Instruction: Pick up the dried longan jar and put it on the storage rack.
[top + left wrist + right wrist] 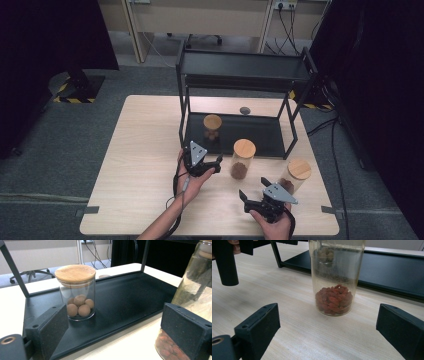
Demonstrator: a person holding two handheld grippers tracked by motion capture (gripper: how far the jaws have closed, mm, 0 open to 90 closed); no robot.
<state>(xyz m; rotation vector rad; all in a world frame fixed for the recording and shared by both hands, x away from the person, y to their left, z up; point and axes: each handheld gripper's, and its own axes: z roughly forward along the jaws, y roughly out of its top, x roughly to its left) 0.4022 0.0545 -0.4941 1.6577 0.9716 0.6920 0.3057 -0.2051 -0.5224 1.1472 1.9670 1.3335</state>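
Near the front edge of the worktop (140,165) my two grippers sit apart, both with jaws spread wide and nothing between them. From above, my left gripper (212,162) lies just in front of the black rack (240,75), and my right gripper (252,192) sits toward the front right corner. My left gripper view looks onto the rack's lower shelf (130,297), where a short jar (76,292) with a wooden lid holds a few round brown balls. My right gripper view faces the tall jar (335,277), which stands on the worktop just before the shelf's front edge with red dried berries heaped in its bottom. A third lidded jar (298,175) stands near the right edge, close behind my right gripper; its contents are hard to tell. Bare wood stretches across the left half.
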